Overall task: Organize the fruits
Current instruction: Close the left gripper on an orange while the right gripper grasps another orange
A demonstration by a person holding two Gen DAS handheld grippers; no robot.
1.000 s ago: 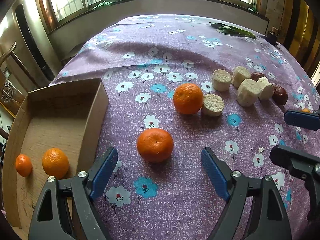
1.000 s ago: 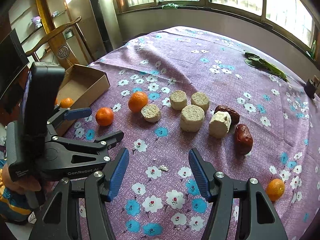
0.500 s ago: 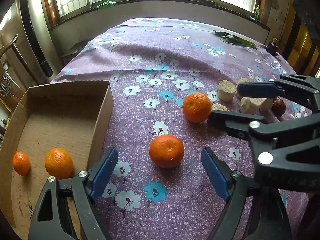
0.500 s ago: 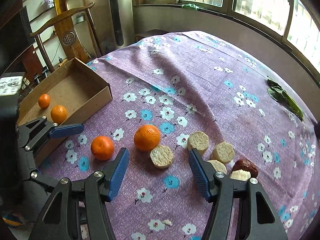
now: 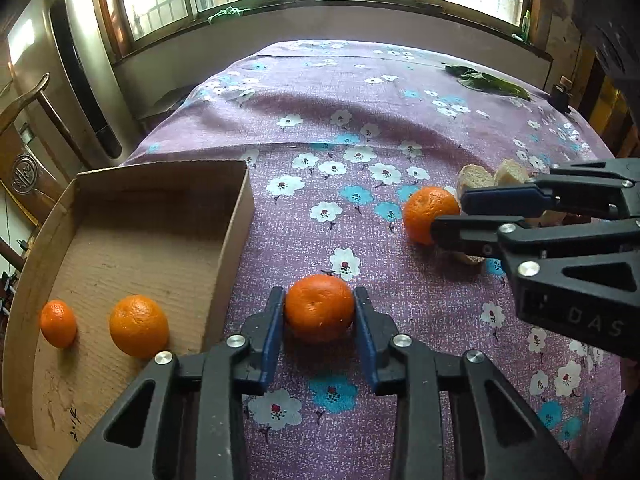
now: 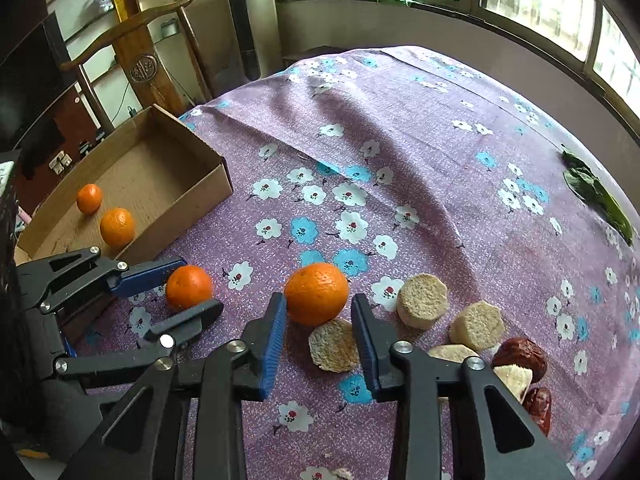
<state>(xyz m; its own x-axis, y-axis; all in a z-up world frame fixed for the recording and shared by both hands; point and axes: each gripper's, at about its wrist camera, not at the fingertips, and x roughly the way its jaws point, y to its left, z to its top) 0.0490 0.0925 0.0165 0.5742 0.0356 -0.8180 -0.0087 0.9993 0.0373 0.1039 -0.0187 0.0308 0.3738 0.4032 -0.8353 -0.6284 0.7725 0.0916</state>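
Note:
On the purple flowered cloth, my left gripper (image 5: 320,320) is closing, its blue pads touching both sides of a small orange (image 5: 319,307) that rests on the cloth beside the cardboard box (image 5: 240,208). From the right wrist view the left gripper (image 6: 192,286) holds that same small orange (image 6: 189,286). My right gripper (image 6: 318,316) is closing too, with the bigger orange (image 6: 316,294) pinched between its pads. The left wrist view shows the right gripper (image 5: 444,216) clamped on the bigger orange (image 5: 428,214). Two oranges (image 5: 139,326) (image 5: 58,323) lie inside the box.
Pale round bread-like pieces (image 6: 422,300) and dark red dates (image 6: 520,356) crowd the cloth right of the bigger orange; one piece (image 6: 334,344) lies under my right jaws. Green leaves (image 6: 596,192) lie far right. A wooden chair (image 6: 140,64) stands behind the box.
Both grippers went from wide open to closed around an orange each. The right gripper swung left, from the cloth in front of the bread pieces to the bigger orange.

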